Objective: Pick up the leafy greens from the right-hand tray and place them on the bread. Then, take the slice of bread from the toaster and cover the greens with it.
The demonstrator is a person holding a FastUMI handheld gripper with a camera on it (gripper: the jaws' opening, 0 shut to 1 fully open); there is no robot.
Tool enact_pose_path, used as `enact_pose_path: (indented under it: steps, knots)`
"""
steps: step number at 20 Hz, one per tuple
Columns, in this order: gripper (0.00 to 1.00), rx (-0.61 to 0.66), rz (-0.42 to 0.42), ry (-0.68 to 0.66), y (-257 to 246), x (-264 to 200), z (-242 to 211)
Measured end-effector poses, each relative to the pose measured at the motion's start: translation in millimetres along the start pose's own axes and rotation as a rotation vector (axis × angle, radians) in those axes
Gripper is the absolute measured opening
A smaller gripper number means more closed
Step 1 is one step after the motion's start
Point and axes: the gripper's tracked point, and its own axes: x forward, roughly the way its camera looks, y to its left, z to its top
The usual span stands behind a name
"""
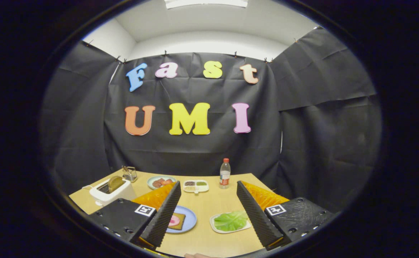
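My gripper is held above the near end of the wooden table, open wide with nothing between its fingers. Leafy greens lie on a white tray just inside the right finger. A blue plate beside the left finger carries a slice of bread with a pink slice on top, partly hidden by that finger. Far left, a white toaster holds a slice of bread standing up out of its slot.
At the back of the table stand a plastic bottle, a white divided dish of condiments, a plate with reddish food and a small wire rack. Black cloth walls close in behind and right. A fingertip shows at the near table edge.
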Motion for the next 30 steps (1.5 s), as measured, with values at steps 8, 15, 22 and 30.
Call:
enact_pose_path:
  steps: [8, 15, 22, 30]
  knots:
    - [0.96, 0.013, -0.064, 0.195, -67, 80, -73]
    - [0.96, -0.010, -0.083, 0.432, -105, 141, -163]
    - [0.89, 0.117, -0.079, 0.648, -124, 180, -238]
    - [0.83, 0.032, -0.042, 0.737, -109, 200, -269]
